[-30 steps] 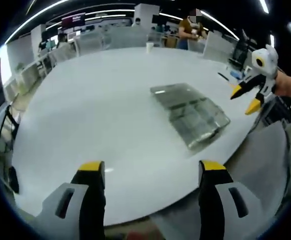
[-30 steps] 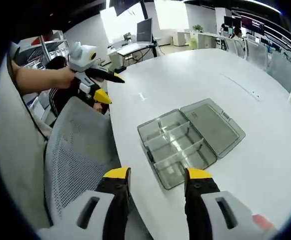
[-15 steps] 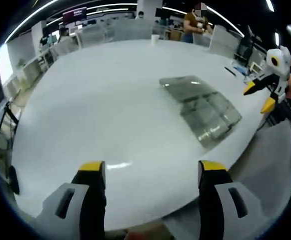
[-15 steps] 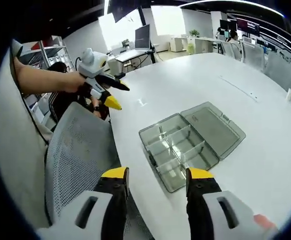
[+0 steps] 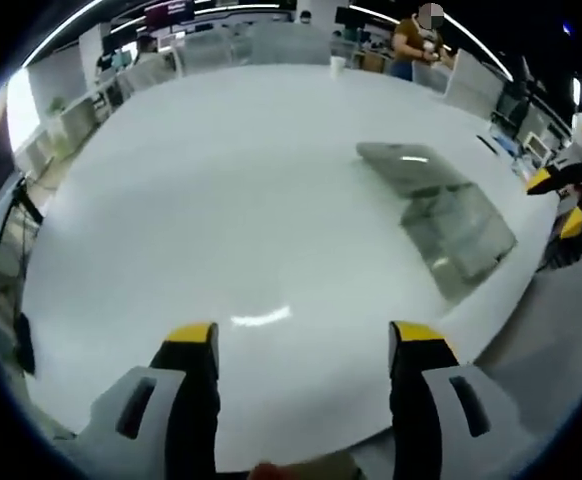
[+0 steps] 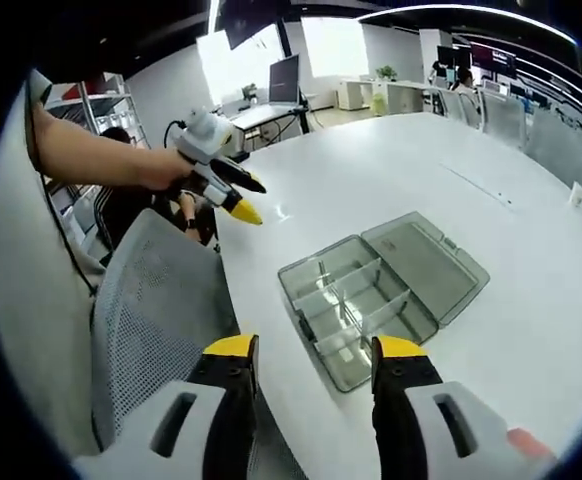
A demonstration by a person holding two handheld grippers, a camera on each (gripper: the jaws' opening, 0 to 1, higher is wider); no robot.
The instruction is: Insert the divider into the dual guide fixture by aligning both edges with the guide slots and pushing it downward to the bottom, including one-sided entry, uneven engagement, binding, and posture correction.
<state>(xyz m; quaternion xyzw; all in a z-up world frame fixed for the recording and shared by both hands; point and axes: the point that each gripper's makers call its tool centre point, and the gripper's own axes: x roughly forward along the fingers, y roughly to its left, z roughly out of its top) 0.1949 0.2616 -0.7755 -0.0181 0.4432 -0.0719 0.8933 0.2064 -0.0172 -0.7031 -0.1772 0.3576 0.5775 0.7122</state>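
Closer now, left claw (image 6: pixel 239 196) (both gaping, empty) nears the lid-open divider box (image 6: pixel 381 290).

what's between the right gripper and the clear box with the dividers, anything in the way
Nothing visible. In the right gripper view the right gripper hangs open just short of the clear compartment box, lid flipped open, with bare white table around it. The left gripper is off to the side.

Bright ceiling strips and window light glare off the white desk (image 5: pixel 221 200), a streak shining near the left tool (image 5: pixel 304 335), while fisheye bending and soft blur smear the edges.
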